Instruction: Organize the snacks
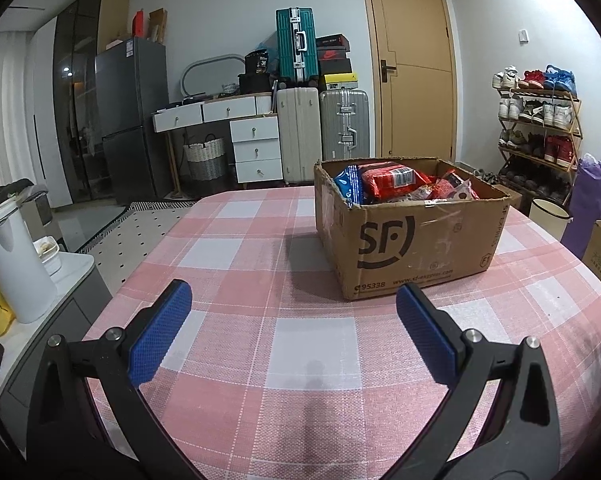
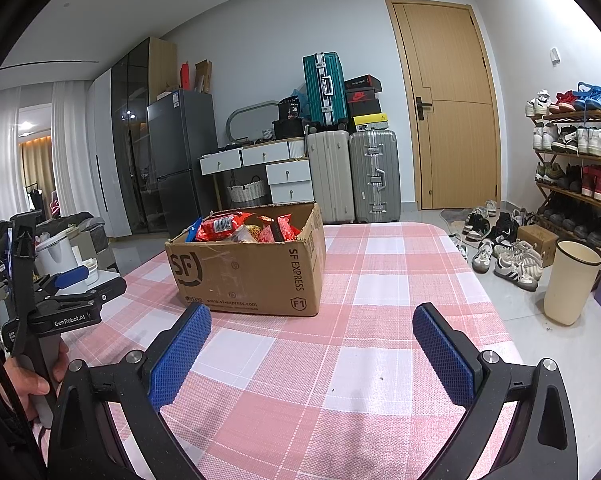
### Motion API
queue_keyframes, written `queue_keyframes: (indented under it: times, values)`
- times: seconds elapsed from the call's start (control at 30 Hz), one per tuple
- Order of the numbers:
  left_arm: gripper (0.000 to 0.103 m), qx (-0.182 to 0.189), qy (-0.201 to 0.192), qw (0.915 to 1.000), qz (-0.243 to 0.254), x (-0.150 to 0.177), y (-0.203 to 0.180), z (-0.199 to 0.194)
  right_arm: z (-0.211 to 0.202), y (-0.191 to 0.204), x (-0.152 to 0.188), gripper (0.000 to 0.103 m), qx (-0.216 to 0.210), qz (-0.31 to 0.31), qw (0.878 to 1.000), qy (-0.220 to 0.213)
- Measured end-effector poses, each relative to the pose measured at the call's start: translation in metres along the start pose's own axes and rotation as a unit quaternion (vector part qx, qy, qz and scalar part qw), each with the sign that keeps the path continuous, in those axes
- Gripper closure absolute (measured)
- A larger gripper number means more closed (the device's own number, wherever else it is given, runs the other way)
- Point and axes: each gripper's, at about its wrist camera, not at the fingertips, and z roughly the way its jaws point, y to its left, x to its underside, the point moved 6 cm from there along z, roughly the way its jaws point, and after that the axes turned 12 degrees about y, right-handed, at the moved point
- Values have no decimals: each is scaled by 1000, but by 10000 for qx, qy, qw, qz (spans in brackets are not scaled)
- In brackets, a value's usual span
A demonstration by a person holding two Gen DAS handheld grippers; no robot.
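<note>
Both tools gape above bare tablecloth (image 1: 316,344); snack box (image 1: 416,240) sits mid-table.

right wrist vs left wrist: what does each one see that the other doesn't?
Right wrist only: the left gripper in the person's hand, the box's SF EXPRESS side panel, loose shoes on the floor.
Left wrist only: a white kettle on the side counter, a purple bag.
Both: the cardboard box of snack packets on the checked tablecloth, suitcases, door. Each view shows its own gripper open and empty; the right gripper appears only in its own view.
</note>
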Motion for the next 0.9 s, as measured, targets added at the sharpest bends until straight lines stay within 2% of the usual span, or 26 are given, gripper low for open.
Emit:
queue_keyframes:
  times: [0.9]
  values:
    - [1,-10,-32,10000,46,0,-3,0,-1,0,-1,0,0,3,10000,4]
